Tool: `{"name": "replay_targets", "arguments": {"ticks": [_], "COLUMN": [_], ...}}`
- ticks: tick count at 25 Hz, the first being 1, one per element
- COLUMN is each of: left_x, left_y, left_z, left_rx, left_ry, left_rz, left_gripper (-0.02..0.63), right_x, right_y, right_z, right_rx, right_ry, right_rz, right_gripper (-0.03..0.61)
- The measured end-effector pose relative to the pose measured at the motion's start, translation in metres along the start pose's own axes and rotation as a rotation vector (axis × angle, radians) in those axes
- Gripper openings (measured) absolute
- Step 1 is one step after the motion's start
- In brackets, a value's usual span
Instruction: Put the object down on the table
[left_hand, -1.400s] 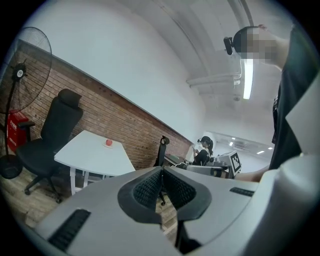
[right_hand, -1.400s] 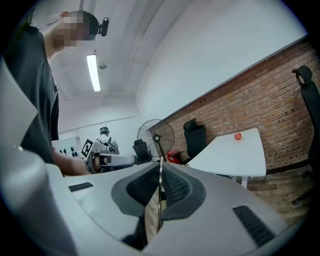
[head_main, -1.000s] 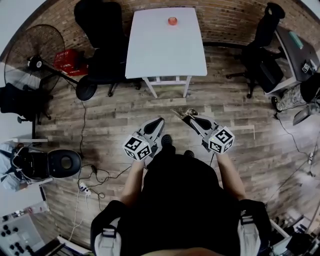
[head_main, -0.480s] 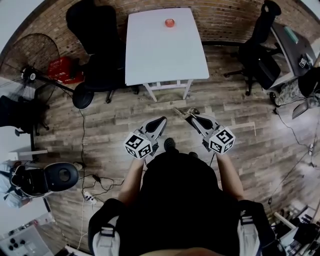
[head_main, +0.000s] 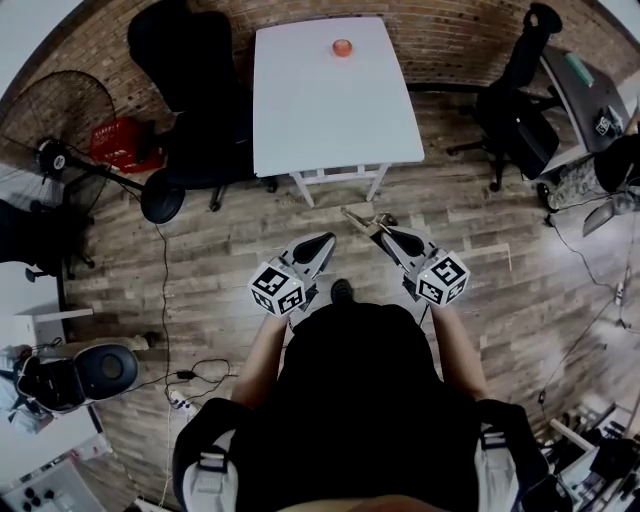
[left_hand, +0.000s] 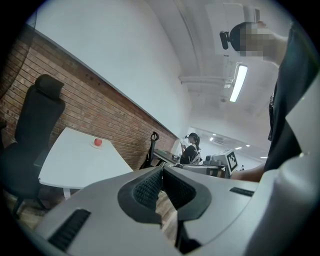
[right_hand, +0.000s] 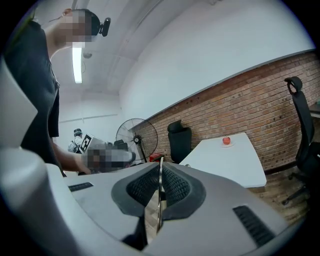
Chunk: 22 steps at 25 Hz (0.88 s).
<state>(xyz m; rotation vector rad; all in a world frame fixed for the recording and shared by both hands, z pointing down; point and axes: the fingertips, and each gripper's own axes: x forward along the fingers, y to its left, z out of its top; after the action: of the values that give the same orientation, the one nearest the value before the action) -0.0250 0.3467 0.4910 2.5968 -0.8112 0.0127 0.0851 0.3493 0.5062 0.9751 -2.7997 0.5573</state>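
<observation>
A white table stands ahead of me on the wooden floor, well beyond both grippers. On its far end lies a small red thing, which also shows in the left gripper view and the right gripper view. My right gripper is held at waist height, shut on a thin flat pale object whose edge sticks out past the jaws. Beside it, my left gripper is shut, and its pads meet with nothing between them.
A black office chair stands at the table's left side, with a standing fan and a red crate further left. Another chair and a desk are at the right. Cables lie on the floor.
The view has shifted a little: things on the floor at the left have slid down and out of the picture. Both grippers keep the same pose, and the thin object stays held.
</observation>
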Motion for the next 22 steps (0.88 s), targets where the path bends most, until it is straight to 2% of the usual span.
{"name": "replay_targets", "arguments": {"ticks": [13, 22], "left_x": [-0.01, -0.01], "left_y": [0.016, 0.04], "left_z": [-0.001, 0.0], "left_rx": [-0.014, -0.035], "left_ry": [0.009, -0.016], "left_rz": [0.003, 0.073], "left_gripper": [0.026, 0.026], "right_x": [0.01, 0.034], "right_y": [-0.004, -0.022], "right_z": [0.003, 0.008], "right_rx": [0.025, 0.014], "right_ry": [0.003, 0.018], "right_rz": [-0.057, -0.012], "right_gripper": [0.009, 0.009]}}
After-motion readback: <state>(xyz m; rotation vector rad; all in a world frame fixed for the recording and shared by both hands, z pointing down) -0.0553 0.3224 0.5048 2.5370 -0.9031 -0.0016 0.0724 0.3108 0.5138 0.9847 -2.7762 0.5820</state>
